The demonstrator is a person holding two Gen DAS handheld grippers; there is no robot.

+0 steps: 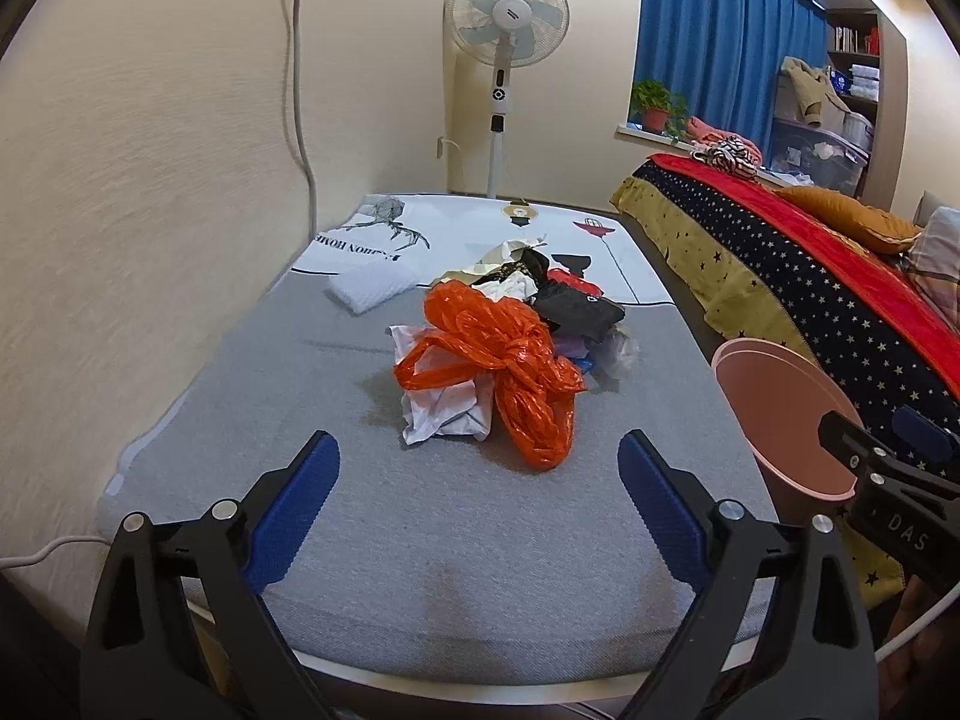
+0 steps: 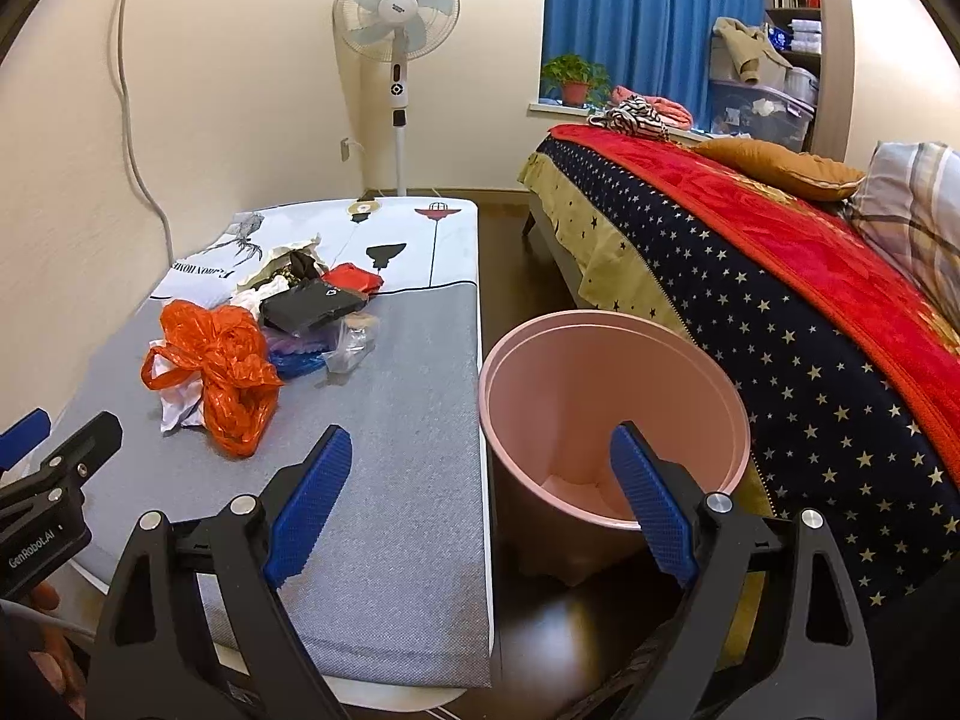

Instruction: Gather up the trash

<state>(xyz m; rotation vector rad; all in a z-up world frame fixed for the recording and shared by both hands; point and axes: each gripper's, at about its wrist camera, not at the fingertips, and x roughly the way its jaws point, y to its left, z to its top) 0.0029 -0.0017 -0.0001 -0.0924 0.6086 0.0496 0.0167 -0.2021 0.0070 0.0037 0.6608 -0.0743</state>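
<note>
A heap of trash lies mid-table: an orange plastic bag on crumpled white paper, a black packet, a red wrapper and clear plastic. A pink bin stands on the floor right of the table, empty. My left gripper is open and empty, short of the orange bag. My right gripper is open and empty, one finger over the table's edge and one over the bin's mouth.
The grey-topped table runs along the left wall. A bed with a starred cover stands right of the bin. A folded white cloth lies at the table's far left. A standing fan is behind.
</note>
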